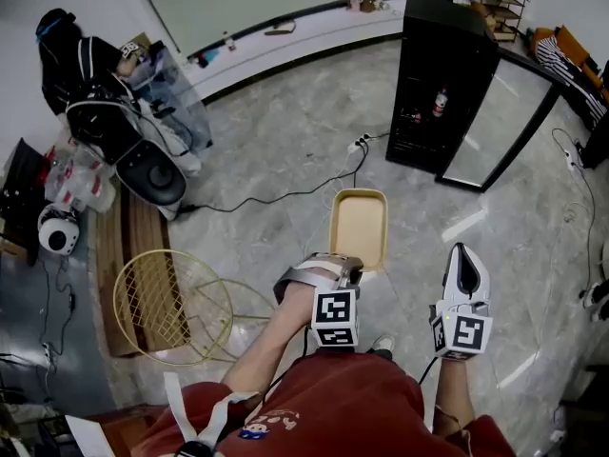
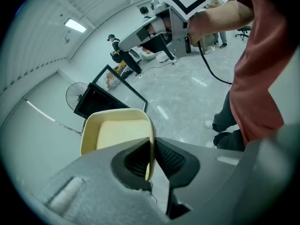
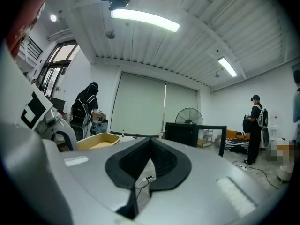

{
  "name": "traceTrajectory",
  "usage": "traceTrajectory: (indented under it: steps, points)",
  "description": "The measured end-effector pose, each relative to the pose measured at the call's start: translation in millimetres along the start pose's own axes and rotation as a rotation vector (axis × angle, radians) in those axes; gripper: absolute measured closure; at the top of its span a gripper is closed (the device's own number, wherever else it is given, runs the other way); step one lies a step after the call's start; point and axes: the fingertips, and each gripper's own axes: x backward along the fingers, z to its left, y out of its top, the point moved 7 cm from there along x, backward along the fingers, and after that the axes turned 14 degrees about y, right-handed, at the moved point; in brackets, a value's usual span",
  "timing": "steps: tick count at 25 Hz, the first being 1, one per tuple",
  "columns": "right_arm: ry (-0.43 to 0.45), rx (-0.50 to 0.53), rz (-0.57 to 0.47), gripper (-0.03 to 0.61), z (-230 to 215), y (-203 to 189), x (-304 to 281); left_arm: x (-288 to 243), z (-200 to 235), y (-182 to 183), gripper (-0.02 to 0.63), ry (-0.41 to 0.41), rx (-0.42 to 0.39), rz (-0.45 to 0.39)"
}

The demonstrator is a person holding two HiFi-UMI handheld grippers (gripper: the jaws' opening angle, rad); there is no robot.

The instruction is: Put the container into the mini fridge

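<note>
**Item:** container (image 1: 359,225), pale yellow, shallow, rectangular, empty.

**Location:** carried in the air above the floor (image 1: 285,141), near the person. It is well apart from the mini fridge (image 1: 440,84), which is stood at the far right with its glass door (image 1: 502,127) swung open.

**Hold:** the near wall of the container is pinched by the left hand-held gripper (image 1: 348,267). Its jaws are closed to a narrow gap on that thin wall alone. The right hand-held gripper (image 1: 462,252) is brought fully together, and nothing is held in it.

**Risks, as judged:**
- The container is gripped at one edge only, with its length projecting away from the grip. It may pivot or be pulled out of the pads by a quick swing or a knock.
- The far end of the container could be caught on the open door or the fridge frame during insertion.
- A small bottle-like item (image 1: 440,101) is seen inside the fridge and could be toppled by the container.
- A cable (image 1: 276,196) is laid across the floor between the person and the fridge, so a trip is possible.

**Pose:** the left hand-held gripper is pitched steeply downward, with the forearm extended forward and the container pointed toward the far side. The right hand-held gripper is held level beside it, on the right, and aimed toward the fridge.
</note>
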Motion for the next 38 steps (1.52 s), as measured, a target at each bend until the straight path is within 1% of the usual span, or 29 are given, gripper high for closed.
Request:
traceTrajectory:
  steps: [4,10,15,18,23,28,33,38]
  points:
    - [0.006,-0.010,-0.002,0.578,28.5,-2.0,-14.1,5.9,-5.7,-30.4,0.583,-0.015,0.010,0.005]
    - [0.023,-0.026,0.018,0.577,68.0,-15.3,-21.4,6.1,-28.0,-65.0,0.583,-0.044,0.013,0.010]
    - [0.030,-0.031,0.055,0.577,82.0,-16.0,-30.9,7.6,-31.2,-81.7,0.583,-0.062,0.043,0.008]
    - [0.029,-0.025,0.046,0.577,83.5,-15.6,-39.1,2.5,-32.1,-89.5,0.583,-0.069,0.051,0.010]
    - [0.029,-0.043,0.045,0.577,77.1,-26.3,-55.3,-16.0,-32.0,-95.3,0.583,-0.088,0.050,0.021]
    - [0.018,-0.061,0.045,0.577,59.7,-35.7,-76.6,-40.3,-16.6,-96.5,0.583,-0.101,0.049,0.028]
    - [-0.013,-0.091,0.061,0.577,30.5,-45.5,-100.6,-72.1,7.5,-96.8,0.583,-0.115,0.027,0.039]
    - [-0.014,-0.111,0.058,0.577,-12.8,-52.9,-132.3,-114.3,37.0,-78.7,0.583,-0.138,0.002,0.035]
